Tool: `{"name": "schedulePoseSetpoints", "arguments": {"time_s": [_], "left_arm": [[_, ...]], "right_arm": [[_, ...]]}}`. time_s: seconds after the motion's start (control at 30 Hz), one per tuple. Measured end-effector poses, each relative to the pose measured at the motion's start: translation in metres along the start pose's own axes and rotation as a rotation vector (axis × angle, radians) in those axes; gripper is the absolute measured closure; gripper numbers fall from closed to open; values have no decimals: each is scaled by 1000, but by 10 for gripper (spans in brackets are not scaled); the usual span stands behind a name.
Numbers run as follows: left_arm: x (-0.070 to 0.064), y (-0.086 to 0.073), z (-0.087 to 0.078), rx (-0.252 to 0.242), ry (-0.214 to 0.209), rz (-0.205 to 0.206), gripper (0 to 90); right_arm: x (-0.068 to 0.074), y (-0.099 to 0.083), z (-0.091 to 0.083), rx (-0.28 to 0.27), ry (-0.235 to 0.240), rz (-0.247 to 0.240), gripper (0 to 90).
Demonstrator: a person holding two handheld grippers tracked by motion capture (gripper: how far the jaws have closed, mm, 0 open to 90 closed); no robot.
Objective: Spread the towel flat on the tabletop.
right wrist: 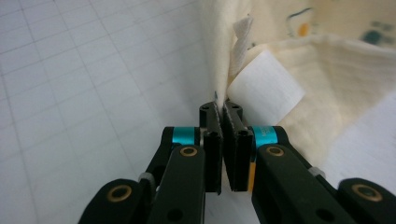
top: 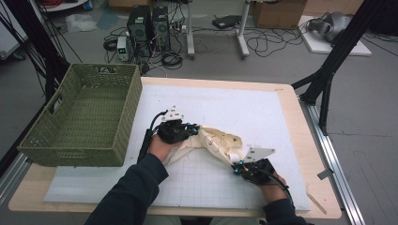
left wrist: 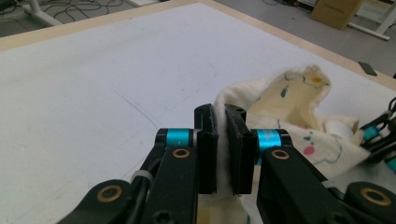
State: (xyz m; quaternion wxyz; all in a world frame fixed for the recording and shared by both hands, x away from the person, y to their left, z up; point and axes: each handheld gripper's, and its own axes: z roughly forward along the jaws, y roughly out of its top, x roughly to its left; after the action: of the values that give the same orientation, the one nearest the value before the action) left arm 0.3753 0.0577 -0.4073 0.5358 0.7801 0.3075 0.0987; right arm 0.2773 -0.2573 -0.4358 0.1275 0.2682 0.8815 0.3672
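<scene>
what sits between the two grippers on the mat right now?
High view: the cream printed cloth spans the stretch, bunched up, pinched at one end by the left gripper and at the other by the right gripper. Nothing else lies there on the white gridded mat.

Stood on a grey concrete floor (top: 366, 108), well beyond the tools: two black computer towers (top: 149, 23) amid tangled cables (top: 267, 42), white desk legs (top: 243, 28), cardboard boxes (top: 279, 13). Flanked by black tripod struts (top: 335, 56) on the right, dark stand legs (top: 28, 42) on the left. Lit evenly, a pale wooden surface (top: 307, 140) beneath a white gridded mat (top: 234, 108).
</scene>
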Motion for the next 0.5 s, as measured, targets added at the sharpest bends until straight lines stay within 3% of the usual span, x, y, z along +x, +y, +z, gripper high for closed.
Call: {"name": "schedulePoseSetpoints", "arguments": {"time_s": [0.13,0.23,0.37,0.5], "left_arm": [[-1,1,1,-13,-24,7,829],[4,0,-1,-16,-1,-9,848],[10,-2,1,1,60,-11,857],[18,-4,4,13,133,-30,859]], "right_arm": [[-13,-8,-19,-39,-9,33,873],[-28,-21,-35,-33,-75,84,873],[-38,-33,-43,-38,-121,147,872],[-42,-35,-48,-59,-155,178,870]]}}
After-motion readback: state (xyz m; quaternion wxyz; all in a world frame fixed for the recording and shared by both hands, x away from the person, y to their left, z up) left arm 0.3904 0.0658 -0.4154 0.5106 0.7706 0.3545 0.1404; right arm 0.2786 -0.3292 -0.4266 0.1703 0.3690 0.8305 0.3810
